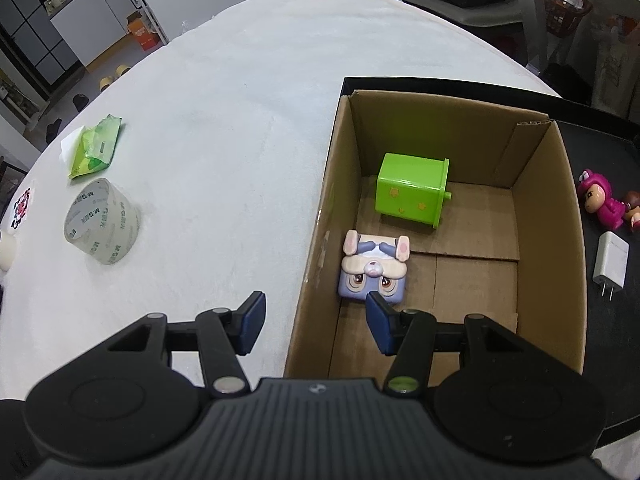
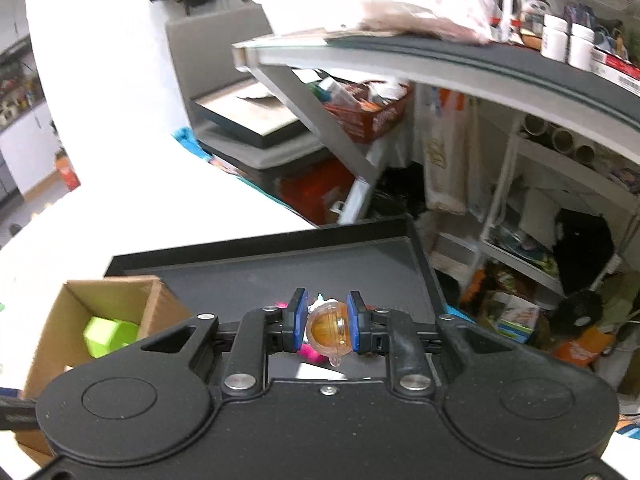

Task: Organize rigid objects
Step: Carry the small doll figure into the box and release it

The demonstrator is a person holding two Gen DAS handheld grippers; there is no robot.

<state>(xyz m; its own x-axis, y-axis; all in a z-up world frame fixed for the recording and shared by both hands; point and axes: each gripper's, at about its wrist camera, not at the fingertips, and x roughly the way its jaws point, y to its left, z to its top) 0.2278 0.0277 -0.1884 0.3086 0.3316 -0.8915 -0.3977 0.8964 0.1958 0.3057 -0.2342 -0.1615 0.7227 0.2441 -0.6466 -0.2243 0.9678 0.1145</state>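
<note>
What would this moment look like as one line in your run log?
left claw: open, over cardboard box edge | right claw: shut on amber capsule above black tray | in box: green block, bunny toy

At nine o'clock in the left view, a white roll (image 1: 6,254) is cut off by the edge. The brown doll (image 1: 633,211) at three o'clock hides behind the pink doll (image 1: 601,200).

Readable text: "M&G" printed repeatedly around the clear tape roll (image 1: 102,227), left of frame in the left wrist view. Right wrist view: shelf packaging print too blurred to read.
</note>
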